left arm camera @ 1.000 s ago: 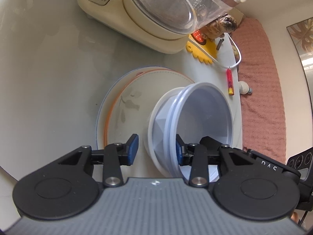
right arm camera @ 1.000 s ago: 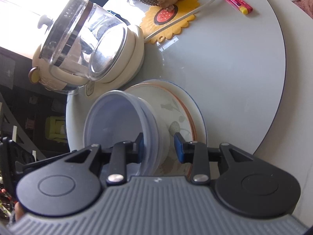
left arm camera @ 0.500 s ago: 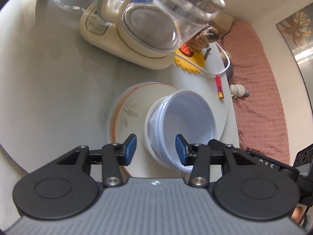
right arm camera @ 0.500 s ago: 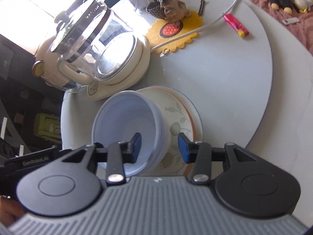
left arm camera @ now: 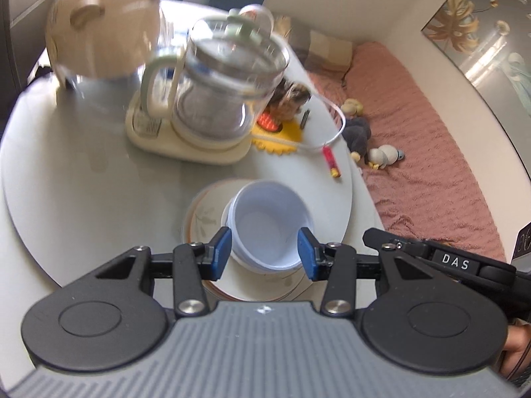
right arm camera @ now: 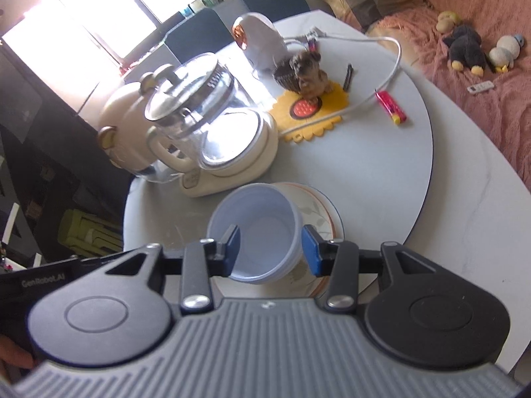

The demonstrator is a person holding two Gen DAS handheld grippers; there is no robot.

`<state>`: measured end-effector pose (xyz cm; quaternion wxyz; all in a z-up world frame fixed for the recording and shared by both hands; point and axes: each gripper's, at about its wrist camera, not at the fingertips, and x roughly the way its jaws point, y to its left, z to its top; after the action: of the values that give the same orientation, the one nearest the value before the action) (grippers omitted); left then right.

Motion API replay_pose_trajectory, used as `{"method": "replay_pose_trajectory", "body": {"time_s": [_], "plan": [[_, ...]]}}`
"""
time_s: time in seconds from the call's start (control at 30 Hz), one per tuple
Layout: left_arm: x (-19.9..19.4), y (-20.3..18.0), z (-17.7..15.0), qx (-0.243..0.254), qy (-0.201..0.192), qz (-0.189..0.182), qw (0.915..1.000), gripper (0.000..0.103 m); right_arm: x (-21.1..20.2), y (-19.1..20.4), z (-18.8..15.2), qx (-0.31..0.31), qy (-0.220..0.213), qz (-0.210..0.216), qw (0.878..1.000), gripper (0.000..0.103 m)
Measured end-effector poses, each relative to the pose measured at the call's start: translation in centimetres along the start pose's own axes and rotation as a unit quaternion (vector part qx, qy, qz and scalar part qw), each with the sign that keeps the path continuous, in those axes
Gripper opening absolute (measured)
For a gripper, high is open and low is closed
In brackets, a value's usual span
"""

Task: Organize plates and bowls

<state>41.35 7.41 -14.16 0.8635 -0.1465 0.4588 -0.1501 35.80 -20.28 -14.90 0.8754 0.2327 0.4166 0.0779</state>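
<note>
Stacked pale blue-white bowls [left arm camera: 268, 229] sit upright on a cream plate with an orange rim and leaf pattern [left arm camera: 199, 219], near the front of the round grey table. The bowls [right arm camera: 255, 232] and plate [right arm camera: 320, 219] also show in the right wrist view. My left gripper [left arm camera: 264, 252] is open and empty, raised above and nearer than the bowls. My right gripper [right arm camera: 272, 248] is open and empty, also raised above the bowls.
A glass kettle on a cream base [left arm camera: 212, 99] stands behind the plate, with a cream bear-eared appliance [left arm camera: 96, 30] at the back left. A dog figurine [right arm camera: 305, 73] on a yellow sunflower mat [right arm camera: 312, 109], a white cable [right arm camera: 391, 69] and a red lighter [right arm camera: 391, 106] lie to the right. A pink bed [left arm camera: 431, 152] borders the table.
Both grippers have let go of the bowls' rim, opened wider and pulled back and up. The bowls now sit flat on the plate instead of tilted.
</note>
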Motion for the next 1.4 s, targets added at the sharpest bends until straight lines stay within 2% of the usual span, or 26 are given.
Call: {"method": "replay_pose_trajectory", "body": {"time_s": [0.27,0.5,0.73,0.87,1.4], "plan": [[-7.2,-1.6,-0.7,0.031,-0.048,0.021,0.9981,0.050,-5.2,2.7,-0.4,-0.032,-0.045,0.006,0.998,0.045],[-12.6,-3.3,-3.1,0.032,-0.089,0.036,0.9949,0.050,-9.6,4.0,-1.2,-0.067,-0.086,0.019,0.994,0.045],[-17.0,-6.6,-7.6,0.018,-0.137,0.064,0.9884,0.050,-14.7,3.0,-2.2,-0.095,-0.120,0.035,0.988,0.045],[-19.1,-8.2,-10.5,-0.004,-0.150,0.070,0.9862,0.051,-17.4,2.4,-3.2,-0.127,-0.128,0.036,0.983,0.045],[-25.3,-15.6,-20.6,0.029,-0.179,0.100,0.9783,0.058,-26.5,-1.0,-8.5,-0.164,-0.175,0.043,0.970,0.045]]}}
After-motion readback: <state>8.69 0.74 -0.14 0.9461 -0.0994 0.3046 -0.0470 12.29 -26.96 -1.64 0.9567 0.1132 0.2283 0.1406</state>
